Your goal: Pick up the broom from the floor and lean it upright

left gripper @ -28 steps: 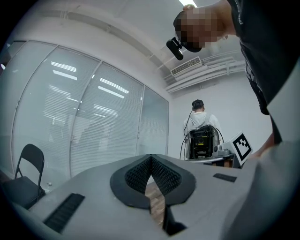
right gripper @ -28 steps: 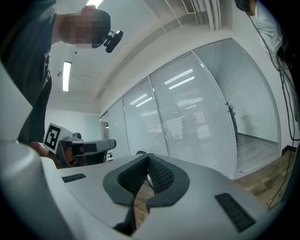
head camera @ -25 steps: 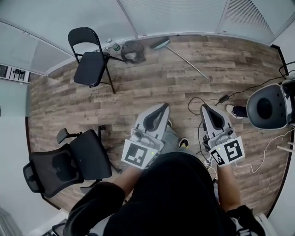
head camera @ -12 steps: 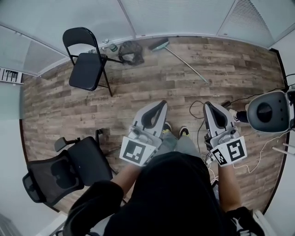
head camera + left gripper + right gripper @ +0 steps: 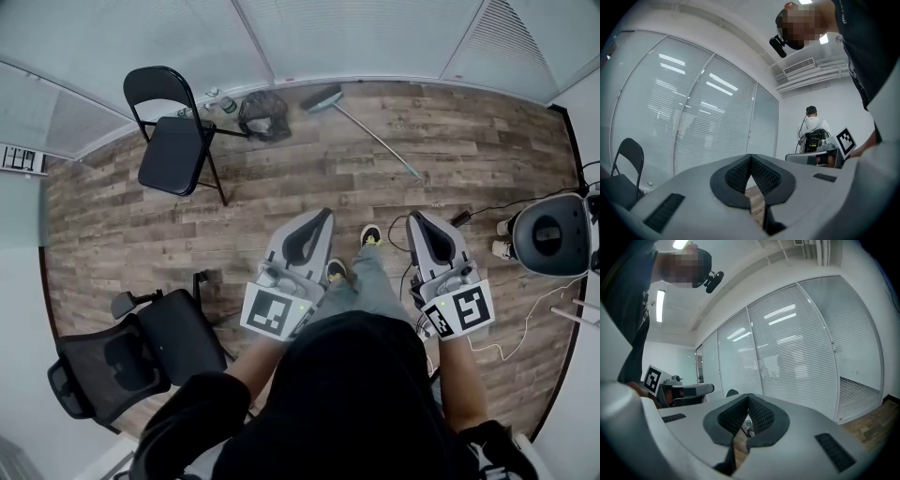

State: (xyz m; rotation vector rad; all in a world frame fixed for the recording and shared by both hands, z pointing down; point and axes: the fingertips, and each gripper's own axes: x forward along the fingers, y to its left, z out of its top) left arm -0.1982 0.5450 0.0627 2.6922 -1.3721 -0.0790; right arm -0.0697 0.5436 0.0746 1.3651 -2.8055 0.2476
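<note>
Both pairs of jaws are pressing together with nothing between them. The left gripper [image 5: 323,216] and the right gripper [image 5: 416,217] are pointing level and forward, side by side, held out in front of the person's chest. Between them, one shoe [image 5: 371,234] is stepping ahead on the wooden floor [image 5: 281,187].

The broom [image 5: 373,137] is lying flat on the far part of the floor, well apart from both grippers. Its brush head is resting near the far glass wall, just beside a dark bag [image 5: 262,112], and its handle is slanting toward the near right. A black folding chair [image 5: 173,141] is standing at the far left, and a black office chair [image 5: 141,352] is sitting at the near left.

Compared with a second ago, the person is walking toward the broom. The handle's near end is now sitting closer to the right gripper, and both chairs are sliding leftward in the view. The jaws are staying closed. This reads as the approach only: the broom is not yet reached, and the jaws will need to open before any pick-up.
</note>
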